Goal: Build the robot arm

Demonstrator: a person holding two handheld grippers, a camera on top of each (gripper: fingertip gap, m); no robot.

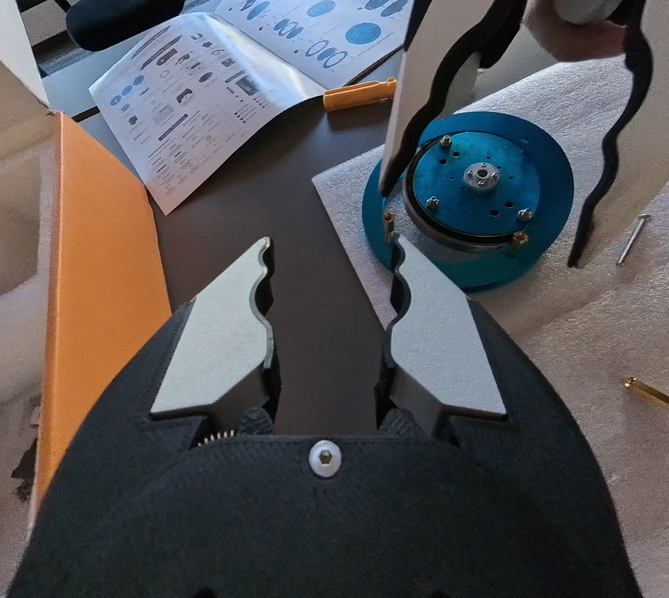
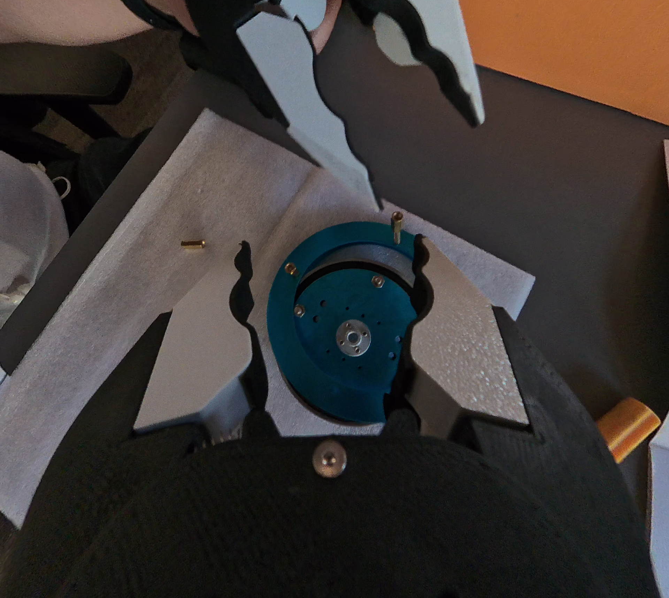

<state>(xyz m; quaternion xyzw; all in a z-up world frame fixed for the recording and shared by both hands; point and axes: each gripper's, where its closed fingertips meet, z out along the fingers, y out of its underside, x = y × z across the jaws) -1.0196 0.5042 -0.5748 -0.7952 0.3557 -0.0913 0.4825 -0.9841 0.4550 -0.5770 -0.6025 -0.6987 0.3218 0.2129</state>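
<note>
Two grippers, jaws wide and empty: right gripper [image 2: 331, 247] straddles the round blue metal disc assembly [image 2: 344, 323] on white foam sheet [image 2: 202, 189]; left gripper [image 1: 331, 242] hovers nearby; two upright brass standoffs [image 2: 397, 226] fitted, one loose brass standoff [image 2: 193, 244] lying left.

Left wrist view looks low across the worktop [image 1: 307, 200]; right wrist view looks steeply down, close. Both share the blue disc assembly [image 1: 470, 189] [image 2: 344, 323].

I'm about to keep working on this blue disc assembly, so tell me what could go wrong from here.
1. The open right tongs straddle the blue disc assembly; closing could bend the upright brass standoff beside one fingertip.
2. The left tongs hover at the disc's rim, so the two tools might collide.
3. The loose brass standoff and screw may roll off the foam sheet.
</note>
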